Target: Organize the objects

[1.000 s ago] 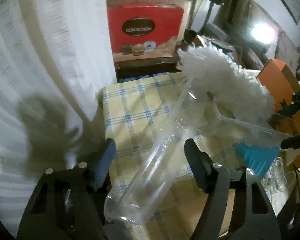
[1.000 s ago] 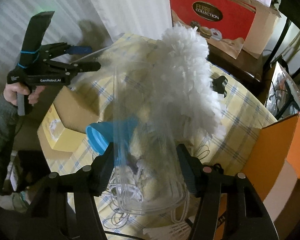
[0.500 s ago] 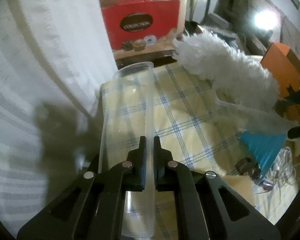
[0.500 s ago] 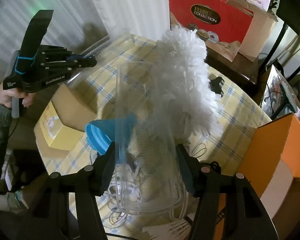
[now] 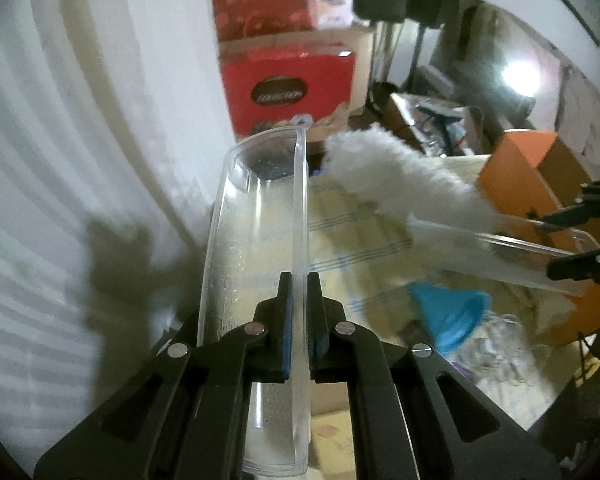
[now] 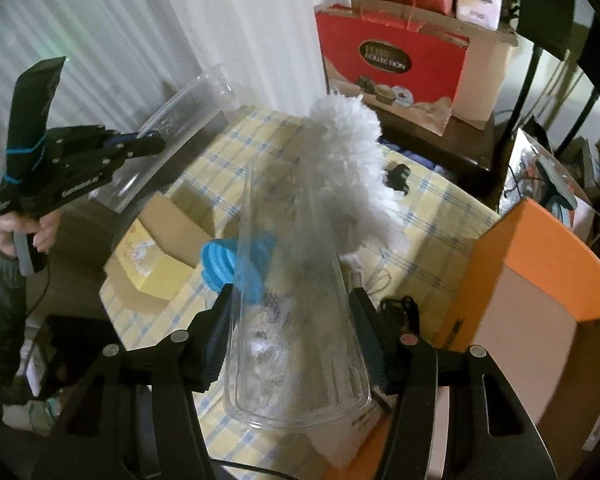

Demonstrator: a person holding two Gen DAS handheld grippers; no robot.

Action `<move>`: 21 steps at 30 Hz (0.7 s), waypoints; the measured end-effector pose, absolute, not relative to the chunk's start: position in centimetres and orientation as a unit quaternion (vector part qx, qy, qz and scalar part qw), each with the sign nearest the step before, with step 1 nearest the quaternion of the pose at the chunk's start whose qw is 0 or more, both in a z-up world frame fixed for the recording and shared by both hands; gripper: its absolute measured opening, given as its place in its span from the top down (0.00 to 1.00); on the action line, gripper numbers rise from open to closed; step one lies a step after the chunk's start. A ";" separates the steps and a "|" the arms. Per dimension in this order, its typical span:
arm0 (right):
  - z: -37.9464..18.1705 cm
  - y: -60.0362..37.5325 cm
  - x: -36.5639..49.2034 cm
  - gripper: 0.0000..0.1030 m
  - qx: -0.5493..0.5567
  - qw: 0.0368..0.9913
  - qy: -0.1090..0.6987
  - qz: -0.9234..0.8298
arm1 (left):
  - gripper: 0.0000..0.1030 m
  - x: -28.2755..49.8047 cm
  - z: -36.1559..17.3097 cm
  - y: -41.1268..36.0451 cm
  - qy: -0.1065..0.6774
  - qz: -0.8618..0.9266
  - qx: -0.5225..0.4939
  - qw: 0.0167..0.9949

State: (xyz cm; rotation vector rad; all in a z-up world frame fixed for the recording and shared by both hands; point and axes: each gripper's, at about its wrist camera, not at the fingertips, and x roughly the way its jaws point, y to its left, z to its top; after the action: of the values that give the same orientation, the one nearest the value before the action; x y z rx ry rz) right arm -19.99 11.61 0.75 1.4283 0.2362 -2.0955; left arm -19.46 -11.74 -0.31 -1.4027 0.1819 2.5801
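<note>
A: Since a second ago, the left hand-held gripper point(image 5: 296, 320) has been closed onto the wall of one clear cover half point(image 5: 256, 264) and lifted clear of the worktop point(image 6: 428, 200).

B: The other half point(image 6: 296, 320), with the white duster point(image 6: 352, 152), is clamped by the right hand-held gripper point(image 6: 294, 334). Two halves, one duster, one blue funnel point(image 6: 228, 264) are counted; that thin edge-grip could slip.

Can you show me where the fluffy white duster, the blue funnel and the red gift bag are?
White duster point(image 6: 350, 140): right wrist view, on its fluffy head.
Blue funnel point(image 5: 450, 312): left wrist view, on the wide cone.
Red gift bag point(image 6: 388, 66): right wrist view, on the dark oval label on its front.
</note>
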 end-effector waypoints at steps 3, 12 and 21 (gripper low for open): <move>1.8 12.6 -18.9 0.45 0.530 0.290 0.083 -0.792 | 0.95 -18.3 1.2 -10.1 0.063 0.876 -0.466 0.112; 4.4 16.7 -15.7 0.46 0.509 0.257 0.060 -0.819 | 0.95 -15.2 3.8 -4.1 0.056 0.874 -0.454 0.166; 7.0 22.6 -13.5 0.89 0.487 0.213 0.008 -0.847 | 0.95 -14.6 5.2 2.4 0.051 0.869 -0.448 0.204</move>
State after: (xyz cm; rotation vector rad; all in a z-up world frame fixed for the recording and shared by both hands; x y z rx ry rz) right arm -13.45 22.64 7.02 1.3530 0.0215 -2.3506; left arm -14.55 2.42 5.17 -1.2488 0.1413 2.4247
